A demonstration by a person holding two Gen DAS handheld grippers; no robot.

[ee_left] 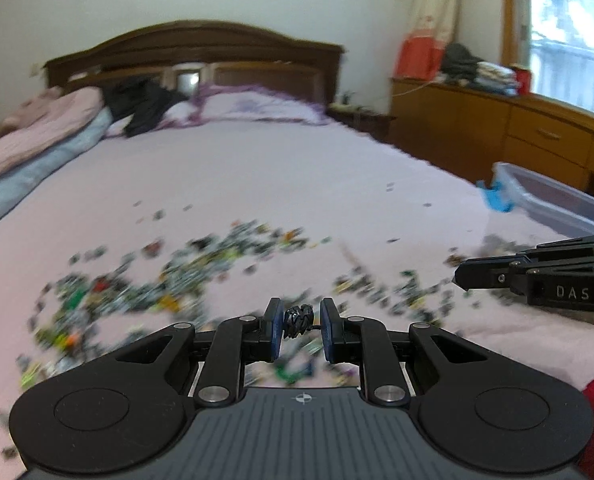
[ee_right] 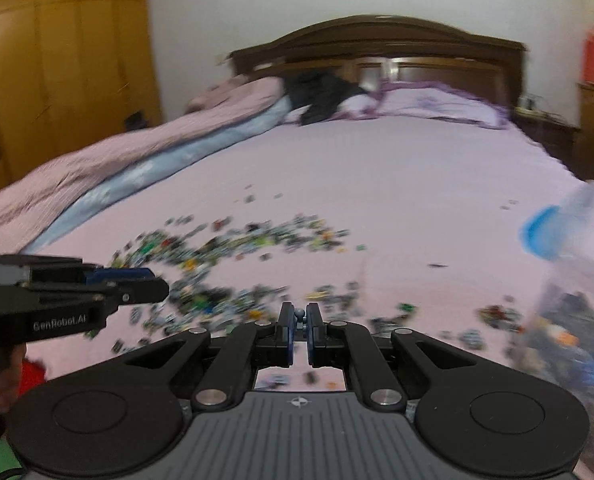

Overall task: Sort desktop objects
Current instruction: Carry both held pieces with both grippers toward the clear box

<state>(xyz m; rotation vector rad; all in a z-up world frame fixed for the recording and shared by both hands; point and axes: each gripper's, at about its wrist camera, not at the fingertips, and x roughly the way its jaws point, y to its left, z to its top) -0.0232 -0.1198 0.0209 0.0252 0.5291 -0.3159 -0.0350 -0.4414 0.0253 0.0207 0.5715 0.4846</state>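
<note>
Many small coloured building pieces (ee_left: 185, 276) lie scattered over the pink bedsheet; they also show in the right wrist view (ee_right: 233, 252). My left gripper (ee_left: 300, 322) is shut on a small black ridged tyre piece (ee_left: 298, 321), held above the scatter. My right gripper (ee_right: 300, 318) is shut on a small grey-blue pin piece (ee_right: 299, 315). The right gripper shows side-on in the left wrist view (ee_left: 461, 276), and the left gripper shows side-on in the right wrist view (ee_right: 161, 286). Both views are motion-blurred.
A clear plastic bin (ee_left: 553, 196) with a blue clip (ee_left: 497, 198) sits on the bed's right side; in the right wrist view (ee_right: 569, 280) it holds several pieces. Folded quilts (ee_left: 29, 144) line the left, pillows (ee_left: 257, 106) and headboard at the back, a wooden cabinet (ee_left: 497, 128) right.
</note>
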